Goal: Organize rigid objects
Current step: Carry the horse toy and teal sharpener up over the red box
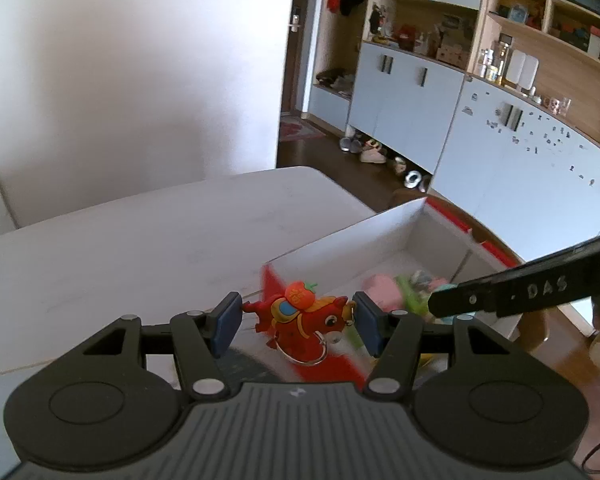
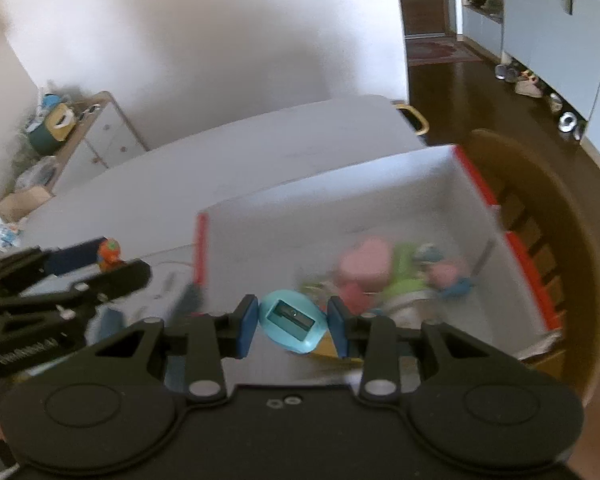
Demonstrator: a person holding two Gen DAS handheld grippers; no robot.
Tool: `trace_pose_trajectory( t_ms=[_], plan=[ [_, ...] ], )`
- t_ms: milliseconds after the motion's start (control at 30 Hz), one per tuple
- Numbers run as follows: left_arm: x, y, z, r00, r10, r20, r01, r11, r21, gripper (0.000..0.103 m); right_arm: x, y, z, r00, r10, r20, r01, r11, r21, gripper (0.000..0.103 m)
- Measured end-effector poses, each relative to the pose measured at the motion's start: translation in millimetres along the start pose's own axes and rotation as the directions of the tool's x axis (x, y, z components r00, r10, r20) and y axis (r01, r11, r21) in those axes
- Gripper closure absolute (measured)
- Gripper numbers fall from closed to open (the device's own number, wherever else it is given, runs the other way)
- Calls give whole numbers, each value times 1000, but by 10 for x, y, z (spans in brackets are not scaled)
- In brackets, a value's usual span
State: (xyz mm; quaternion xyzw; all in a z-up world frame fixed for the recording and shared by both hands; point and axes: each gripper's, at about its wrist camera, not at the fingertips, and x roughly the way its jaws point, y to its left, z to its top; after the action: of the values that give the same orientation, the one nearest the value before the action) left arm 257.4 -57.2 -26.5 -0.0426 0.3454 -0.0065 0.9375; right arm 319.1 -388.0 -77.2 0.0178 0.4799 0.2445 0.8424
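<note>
We hold a red rubbery horse-shaped keychain with an orange fruit on its back (image 1: 300, 316) between the blue pads of the left hand-held gripper (image 1: 296, 322), its metal ring dangling below; it hangs above the near left corner of the white cardboard box with red edges (image 1: 384, 224). The right hand-held gripper (image 2: 293, 322), set narrow, clamps a small turquoise egg-shaped plastic pencil sharpener (image 2: 290, 322) above the box's near side. Inside the box lie a pink heart-shaped piece (image 2: 366, 262) and some green and blue toys, too blurred to tell apart. The box sits at the edge of the white bench (image 1: 160, 240), with a wooden chair (image 2: 540, 220) just beyond it.

As we judge it, both pieces are on the way into the box. To do it well, we should carry each fully past the near wall, lower it close to the pile before letting go, and keep the two grippers apart so one does not knock the other.
</note>
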Motion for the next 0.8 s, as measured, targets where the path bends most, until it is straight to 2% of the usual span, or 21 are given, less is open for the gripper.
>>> trace_pose_trajectory(
  t_ms=[267,600,800],
  plan=[
    [364,-525,191,999,-17,-37,19,998,53,43,-26,-488,-47,1000,-26,-4,26,999,-44,66],
    [1092,-953,406,989,-12,-144,24,996,82,43,123,-723,-7,999,-33,-16,31,988,-151,66],
    [1581,-1074,448,978,30,-208,-14,997,77,43,310,-737,128,999,-47,16,49,969,-243,66]
  ],
)
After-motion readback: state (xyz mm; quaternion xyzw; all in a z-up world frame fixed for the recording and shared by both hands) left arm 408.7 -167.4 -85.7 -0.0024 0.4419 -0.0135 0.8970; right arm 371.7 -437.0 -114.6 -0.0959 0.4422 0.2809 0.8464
